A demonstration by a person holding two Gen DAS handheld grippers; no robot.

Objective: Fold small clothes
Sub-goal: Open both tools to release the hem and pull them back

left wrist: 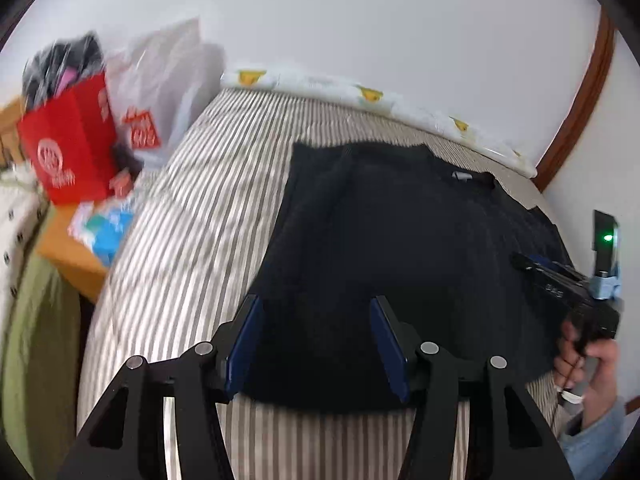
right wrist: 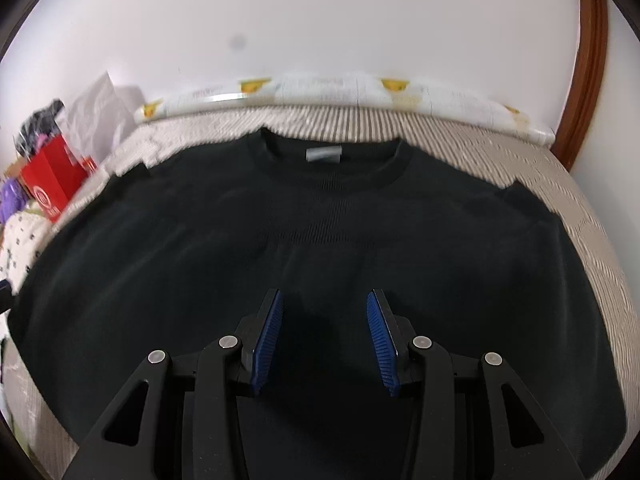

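The left gripper [left wrist: 316, 344] hangs over the near hem of a black sweater [left wrist: 384, 264], jaws spread wide and empty. The right gripper [right wrist: 325, 340] hovers likewise, gaping. The sweater lies flat on the striped bed [left wrist: 192, 216].

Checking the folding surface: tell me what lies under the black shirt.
The black shirt lies flat on a striped bedcover, which shows around its edges. Anything beneath its middle is covered.

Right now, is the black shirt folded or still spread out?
Spread out. The black shirt lies flat on the striped bed, collar and grey label showing, both shoulders extended.
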